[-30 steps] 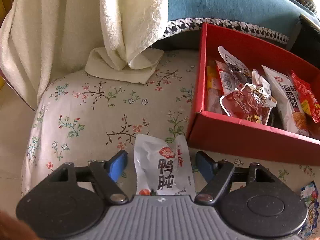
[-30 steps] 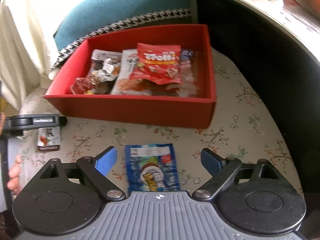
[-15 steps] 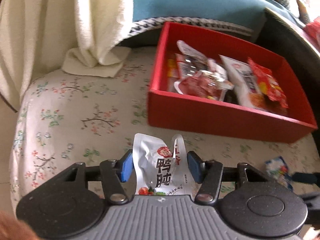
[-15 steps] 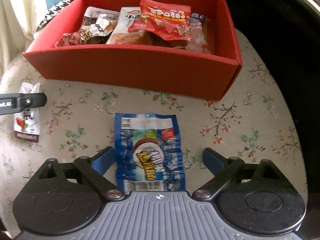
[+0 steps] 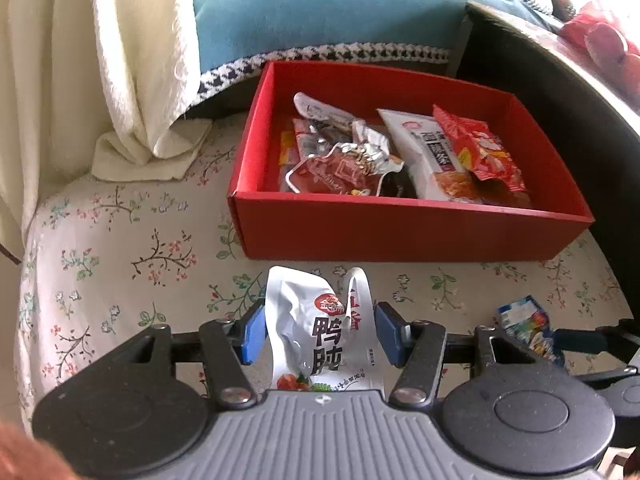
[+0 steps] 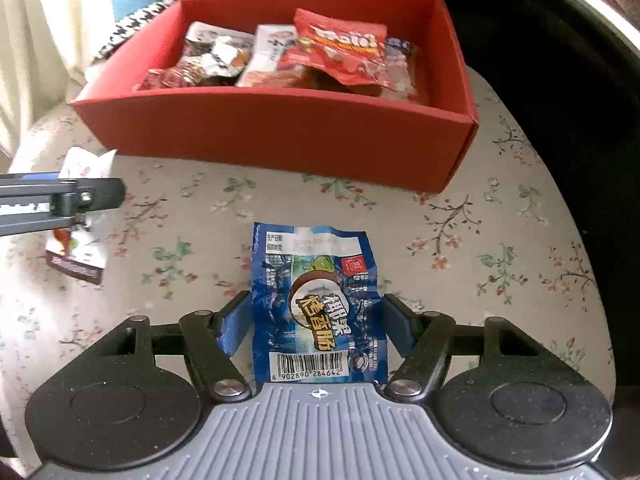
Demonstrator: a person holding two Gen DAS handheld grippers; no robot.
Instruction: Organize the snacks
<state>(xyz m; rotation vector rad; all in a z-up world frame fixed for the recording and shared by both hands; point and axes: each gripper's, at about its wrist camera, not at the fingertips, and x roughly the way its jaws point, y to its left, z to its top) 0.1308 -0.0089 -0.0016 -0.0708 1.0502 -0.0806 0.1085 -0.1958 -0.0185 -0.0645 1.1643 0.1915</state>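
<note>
Left gripper [image 5: 320, 332] clamped on a white snack pouch [image 5: 320, 332] with bold black characters, both blue pads pressed against the pouch's crumpled sides, pouch lifted clear of the floral cushion [image 5: 120, 248] near its front edge. Right gripper [image 6: 316, 320] pointing steeply down over a blue snack packet [image 6: 316, 304], jaws closing, packet between them and lying flat on the cushion; right pad about at the packet's edge, left pad just short of it, firm contact not yet clear. Blue packet near the cushion's front edge, toward its right side, barcode end nearest the camera. Red box [image 5: 400, 232] farther back on the cushion, open-topped, already holding several snacks: a red gummy bag [image 6: 340, 46] on top at the right, a white noodle-style pack [image 5: 424, 148] beside it, crumpled silver and red wrappers [image 5: 344, 160] at the left. Cream towel [image 5: 132, 80] draped at the cushion's back left corner, teal cushion [image 5: 320, 12] behind the box.
</note>
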